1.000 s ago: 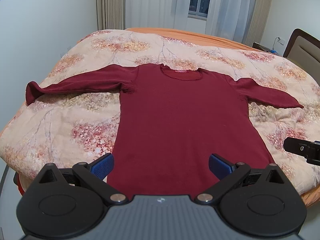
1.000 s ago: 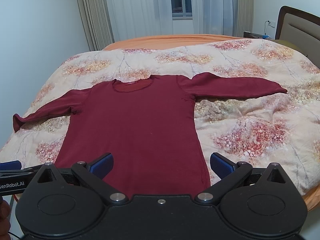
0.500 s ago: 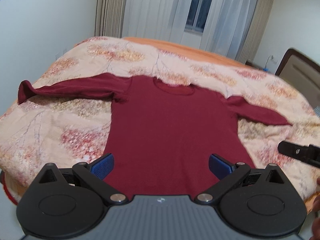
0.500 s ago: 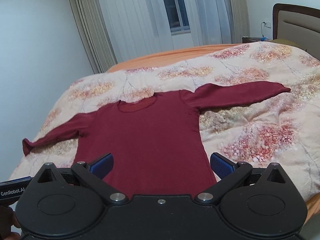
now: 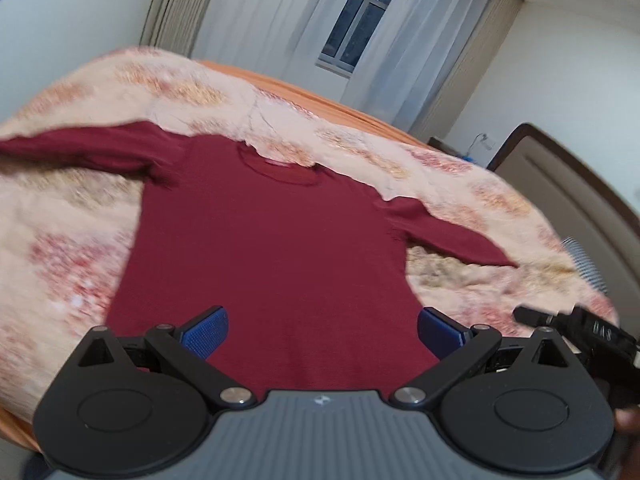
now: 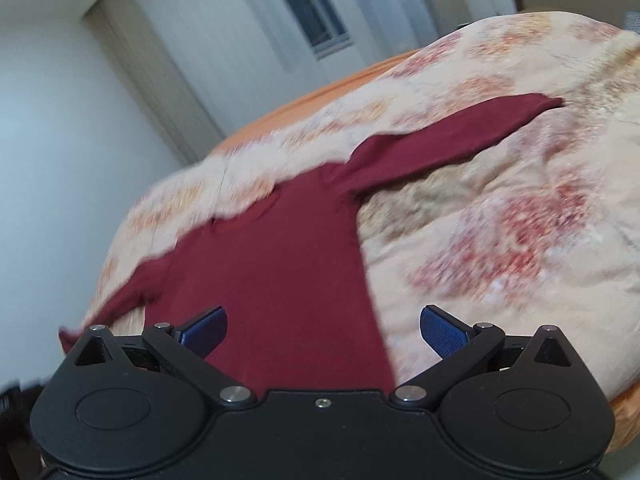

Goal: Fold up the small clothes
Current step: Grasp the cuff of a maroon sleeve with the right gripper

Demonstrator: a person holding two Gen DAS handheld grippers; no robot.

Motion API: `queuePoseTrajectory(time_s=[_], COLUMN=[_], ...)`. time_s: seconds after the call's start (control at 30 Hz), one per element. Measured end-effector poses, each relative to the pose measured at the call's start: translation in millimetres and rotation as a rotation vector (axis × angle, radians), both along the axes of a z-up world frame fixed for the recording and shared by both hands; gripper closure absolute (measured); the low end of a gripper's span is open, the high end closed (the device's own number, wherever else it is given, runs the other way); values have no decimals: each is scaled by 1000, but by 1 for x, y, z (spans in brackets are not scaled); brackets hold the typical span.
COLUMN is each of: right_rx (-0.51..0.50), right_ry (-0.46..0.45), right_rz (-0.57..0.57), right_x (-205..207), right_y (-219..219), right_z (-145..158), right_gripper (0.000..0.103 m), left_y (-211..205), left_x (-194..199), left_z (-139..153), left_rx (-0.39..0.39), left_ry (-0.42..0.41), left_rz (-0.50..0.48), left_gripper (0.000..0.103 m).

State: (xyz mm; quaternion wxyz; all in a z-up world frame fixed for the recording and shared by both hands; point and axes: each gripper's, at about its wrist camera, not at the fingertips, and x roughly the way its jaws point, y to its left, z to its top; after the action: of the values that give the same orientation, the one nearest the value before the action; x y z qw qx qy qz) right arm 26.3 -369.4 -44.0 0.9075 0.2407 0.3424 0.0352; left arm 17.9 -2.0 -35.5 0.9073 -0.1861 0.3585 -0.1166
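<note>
A dark red long-sleeved sweater (image 5: 272, 248) lies flat on the bed with both sleeves spread out, neck away from me. It also shows in the right wrist view (image 6: 280, 264). My left gripper (image 5: 322, 330) is open and empty, over the sweater's hem near the middle. My right gripper (image 6: 323, 330) is open and empty, over the hem's right edge; its black body shows in the left wrist view (image 5: 576, 328). Both views are tilted and blurred.
The bed has a beige floral quilt (image 5: 72, 216) over an orange sheet (image 5: 304, 88). A headboard (image 5: 576, 200) stands at the right. A window with white curtains (image 5: 360, 20) is behind the bed. A white wall (image 6: 52, 120) is at the left.
Both grippers have moved lower and closer to the sweater's hem and tilted. The right view has rolled to the left. The sweater has not moved, and both jaws stay open.
</note>
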Motion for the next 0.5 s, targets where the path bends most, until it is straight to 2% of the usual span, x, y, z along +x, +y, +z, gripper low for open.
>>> queuePoseTrajectory(time_s=[0.13, 0.23, 0.33, 0.5], right_rx=[70, 125, 237, 389], right_ry=[12, 5, -6, -70], right_rz=[-119, -218, -296, -400], right_x=[35, 65, 99, 156], right_y=[-76, -135, -191, -259], right_z=[-3, -10, -22, -52], right_gripper=[0, 0, 0, 3], left_y=[1, -7, -22, -50], left_x=[13, 23, 34, 67], left_z=[-14, -21, -26, -37], left_rx=[-90, -76, -49, -79], left_ry=[15, 9, -1, 15], left_rz=[-16, -22, -38, -77], left_gripper=[0, 0, 0, 0])
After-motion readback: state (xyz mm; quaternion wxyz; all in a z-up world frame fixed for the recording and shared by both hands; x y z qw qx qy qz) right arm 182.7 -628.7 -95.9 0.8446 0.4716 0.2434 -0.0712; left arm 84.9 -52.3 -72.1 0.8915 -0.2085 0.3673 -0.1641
